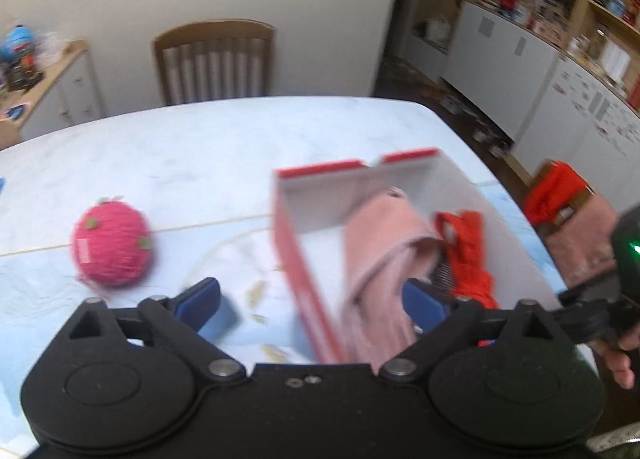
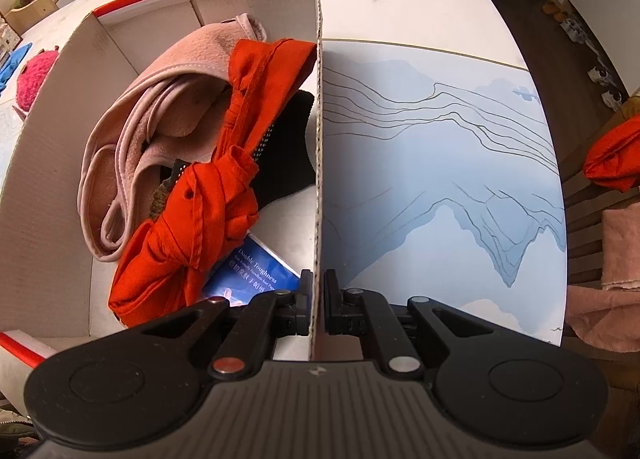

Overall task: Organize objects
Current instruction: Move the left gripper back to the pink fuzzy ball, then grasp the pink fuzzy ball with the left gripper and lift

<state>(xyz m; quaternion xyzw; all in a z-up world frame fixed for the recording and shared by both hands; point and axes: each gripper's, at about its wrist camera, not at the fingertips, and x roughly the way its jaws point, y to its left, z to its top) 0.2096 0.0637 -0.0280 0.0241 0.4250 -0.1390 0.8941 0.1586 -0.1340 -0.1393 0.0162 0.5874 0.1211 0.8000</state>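
An open red-and-white cardboard box (image 1: 296,243) (image 2: 44,163) sits on the table. In it lie a pink cloth (image 2: 168,87) (image 1: 380,243), a knotted red cloth (image 2: 224,163) (image 1: 468,255), a black item (image 2: 288,155) and a blue packet (image 2: 252,279). My right gripper (image 2: 317,299) is shut on the box's right wall (image 2: 318,139). My left gripper (image 1: 312,299) is open and empty, above the box's near left wall. A pink knitted ball (image 1: 112,247) (image 2: 34,75) lies on the table left of the box.
The table (image 1: 200,147) has a pale blue printed mat (image 2: 440,179). A wooden chair (image 1: 214,61) stands at the far side. A chair at the right holds red cloth (image 2: 612,159) and pink cloth (image 2: 616,299). Cabinets and shelves (image 1: 540,43) stand beyond.
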